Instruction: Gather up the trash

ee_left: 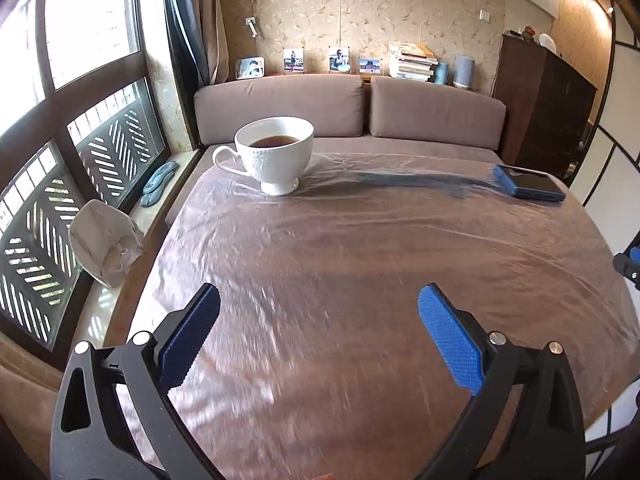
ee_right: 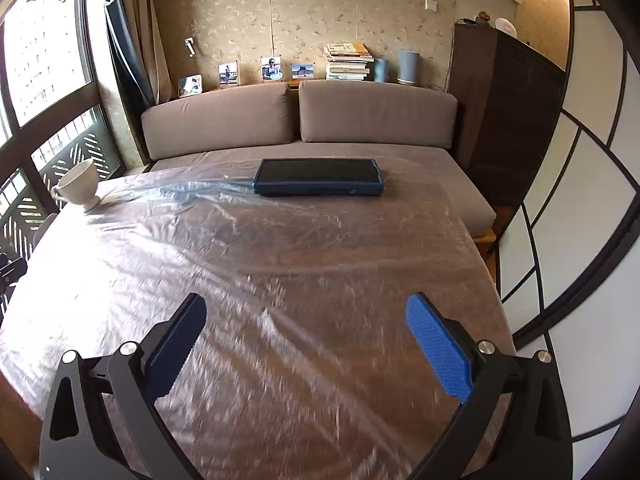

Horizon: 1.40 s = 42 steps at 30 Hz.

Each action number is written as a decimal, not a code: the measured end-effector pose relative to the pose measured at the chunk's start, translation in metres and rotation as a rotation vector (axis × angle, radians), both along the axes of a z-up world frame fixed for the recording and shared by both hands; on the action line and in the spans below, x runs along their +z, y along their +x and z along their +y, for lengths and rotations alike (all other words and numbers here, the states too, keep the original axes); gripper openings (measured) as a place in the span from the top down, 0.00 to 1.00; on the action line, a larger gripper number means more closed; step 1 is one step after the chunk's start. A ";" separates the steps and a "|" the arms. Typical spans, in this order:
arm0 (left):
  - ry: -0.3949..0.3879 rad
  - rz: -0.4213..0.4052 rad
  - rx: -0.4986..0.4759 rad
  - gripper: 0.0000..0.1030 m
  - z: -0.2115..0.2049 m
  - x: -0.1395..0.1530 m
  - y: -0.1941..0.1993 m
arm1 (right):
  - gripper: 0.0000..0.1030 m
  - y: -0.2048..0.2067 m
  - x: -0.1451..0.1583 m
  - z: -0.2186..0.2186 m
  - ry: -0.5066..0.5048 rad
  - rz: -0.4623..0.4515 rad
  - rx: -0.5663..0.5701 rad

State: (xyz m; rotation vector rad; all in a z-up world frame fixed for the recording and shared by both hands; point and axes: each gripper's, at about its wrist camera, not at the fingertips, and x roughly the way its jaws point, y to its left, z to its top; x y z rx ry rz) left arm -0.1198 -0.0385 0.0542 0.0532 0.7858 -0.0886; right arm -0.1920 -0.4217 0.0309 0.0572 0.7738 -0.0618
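Two wrist views look down over a wooden table [ee_left: 360,264] covered by a crinkled clear plastic sheet [ee_right: 280,248]. The left gripper [ee_left: 318,312], black with blue ribbed pads, hangs above the near part of the table with its jaws spread wide and nothing between them. The right gripper [ee_right: 306,314], of the same make, is likewise wide open and empty over the plastic.

At the far left of the table stands a white footed porcelain teacup [ee_left: 276,156] holding dark tea. At the far right lies a flat dark blue rectangular case [ee_right: 318,178], resting on the plastic, well apart from the cup.

A crumpled pale paper bag [ee_left: 104,250], the only trash-like thing in sight, sits off the table on the window ledge to the left, near the latticed window [ee_left: 36,240].

Behind the table are two brown cushions [ee_right: 300,114], photo frames and a stack of books [ee_right: 348,62].
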 end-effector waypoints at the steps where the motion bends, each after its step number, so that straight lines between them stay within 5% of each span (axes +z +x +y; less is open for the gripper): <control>1: -0.001 0.011 0.004 0.03 0.002 -0.002 0.010 | 0.04 0.010 -0.003 -0.002 -0.013 0.007 -0.007; 14: -0.006 0.097 0.100 0.03 0.025 -0.040 0.082 | 0.04 0.095 -0.041 -0.062 -0.046 0.095 -0.049; 21: -0.006 0.112 0.100 0.03 0.028 -0.049 0.096 | 0.04 0.108 -0.050 -0.090 0.032 0.098 -0.069; 42: -0.014 0.170 0.106 0.01 0.027 -0.058 0.104 | 0.04 0.111 -0.066 -0.081 -0.011 0.170 -0.054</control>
